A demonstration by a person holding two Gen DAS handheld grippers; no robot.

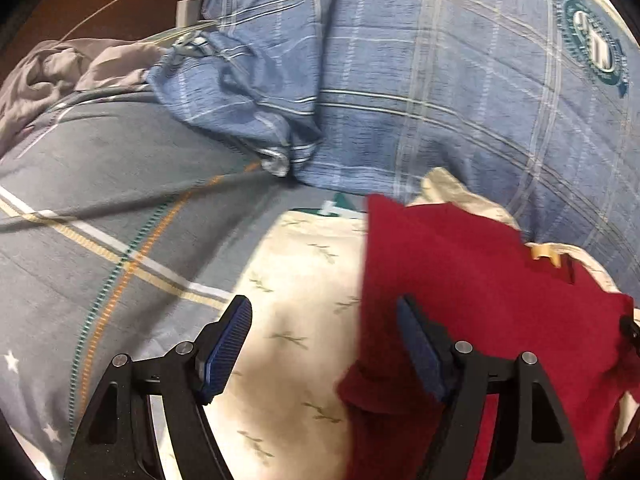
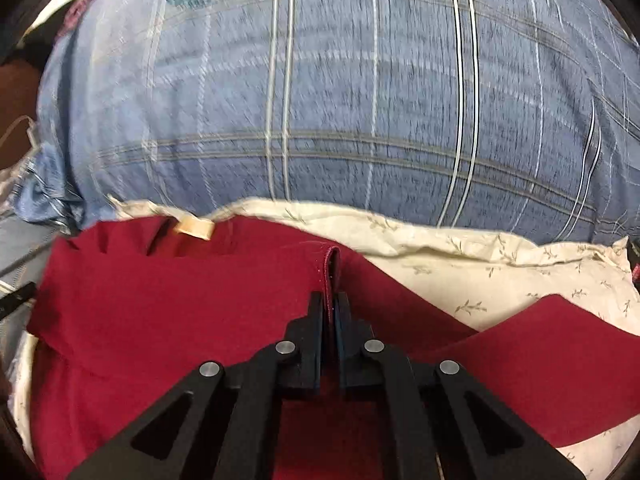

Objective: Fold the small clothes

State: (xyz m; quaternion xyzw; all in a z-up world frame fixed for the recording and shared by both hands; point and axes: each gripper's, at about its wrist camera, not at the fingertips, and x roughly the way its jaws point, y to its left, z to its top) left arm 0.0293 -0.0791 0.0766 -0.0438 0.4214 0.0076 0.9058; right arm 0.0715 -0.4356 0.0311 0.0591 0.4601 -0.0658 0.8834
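A small dark red garment (image 1: 472, 280) lies on a cream cloth with a leaf print (image 1: 296, 280). It has a tan neck label (image 2: 194, 228). In the left wrist view my left gripper (image 1: 324, 312) is open and empty, with its right finger over the red garment's left edge and its left finger over the cream cloth. In the right wrist view my right gripper (image 2: 330, 300) is shut on a hemmed edge of the red garment (image 2: 180, 300) and holds that fold up over the rest of it. A red flap (image 2: 560, 360) lies to the right.
A big blue plaid pillow (image 1: 440, 80) (image 2: 320, 100) fills the back. A grey striped bedsheet (image 1: 100, 220) lies at left. Crumpled grey fabric (image 1: 48, 76) and a white charger with cable (image 1: 188, 8) sit at the far left.
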